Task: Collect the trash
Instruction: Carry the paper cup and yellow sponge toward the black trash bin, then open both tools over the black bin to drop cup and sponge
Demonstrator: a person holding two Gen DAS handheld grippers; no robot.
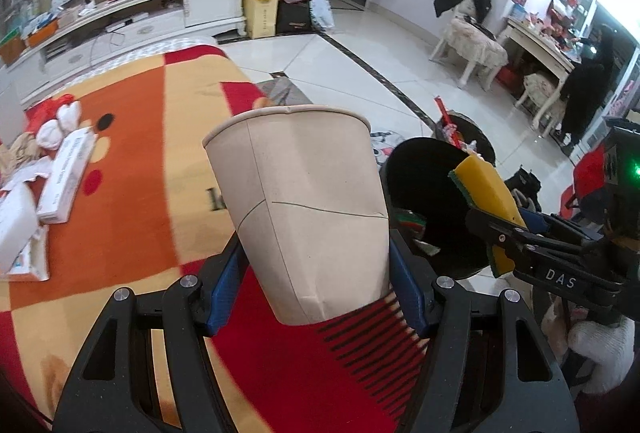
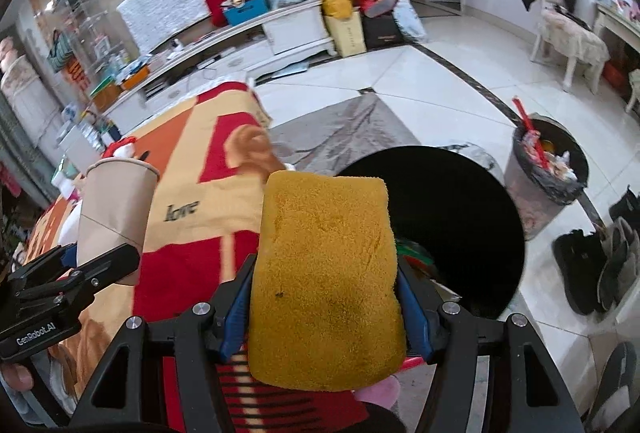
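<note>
My left gripper [image 1: 318, 281] is shut on a beige paper cup [image 1: 304, 209], upright and dented, held over the edge of a blanket-covered table [image 1: 132, 137]. The same cup [image 2: 116, 209] shows at the left of the right wrist view. My right gripper [image 2: 324, 297] is shut on a yellow sponge [image 2: 324, 273] with a green scouring side, also seen as the sponge [image 1: 486, 193] in the left wrist view. Just beyond both sits a black trash bin [image 2: 460, 217] with wrappers at its bottom; the bin [image 1: 424, 185] lies between the cup and the sponge.
A second, full bin [image 2: 548, 173] lined with a black bag stands on the white tile floor to the right. Shoes [image 2: 600, 265] line the floor at far right. White boxes [image 1: 68, 177] and crumpled paper lie on the table's left. A TV cabinet [image 1: 132, 17] runs behind.
</note>
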